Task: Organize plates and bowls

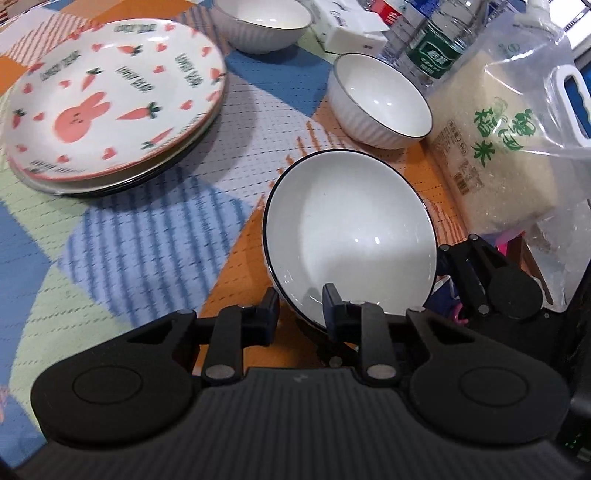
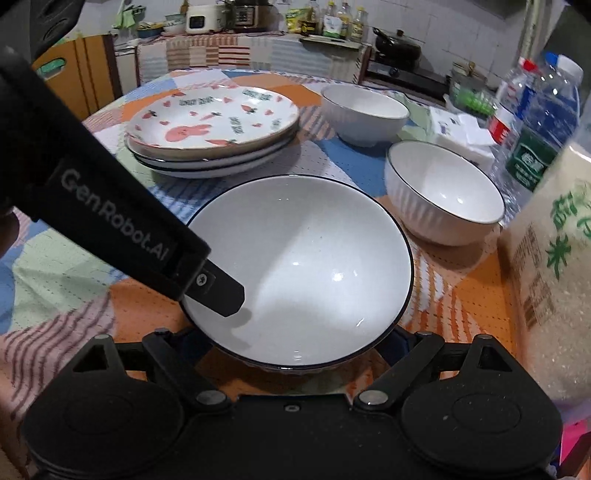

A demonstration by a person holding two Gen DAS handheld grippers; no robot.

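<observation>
A white bowl with a dark rim (image 1: 347, 229) (image 2: 303, 266) sits nearest on the patterned tablecloth. My left gripper (image 1: 301, 314) is shut on its near-left rim, one finger inside and one outside; its finger (image 2: 218, 291) shows in the right wrist view. My right gripper (image 2: 291, 343) is open, its fingers spread either side of the bowl's near wall, largely hidden under it. A ribbed white bowl (image 1: 380, 99) (image 2: 443, 195) stands to the right, another (image 1: 262, 22) (image 2: 364, 110) farther back. A stack of plates topped by a rabbit plate (image 1: 114, 99) (image 2: 214, 129) lies at the back left.
A bag of rice (image 1: 509, 140) (image 2: 550, 266) stands close on the right. Water bottles (image 1: 439, 40) (image 2: 543, 122) and a tissue pack (image 1: 347, 26) are behind the bowls. A kitchen counter with a stove (image 2: 402, 70) lies beyond the table.
</observation>
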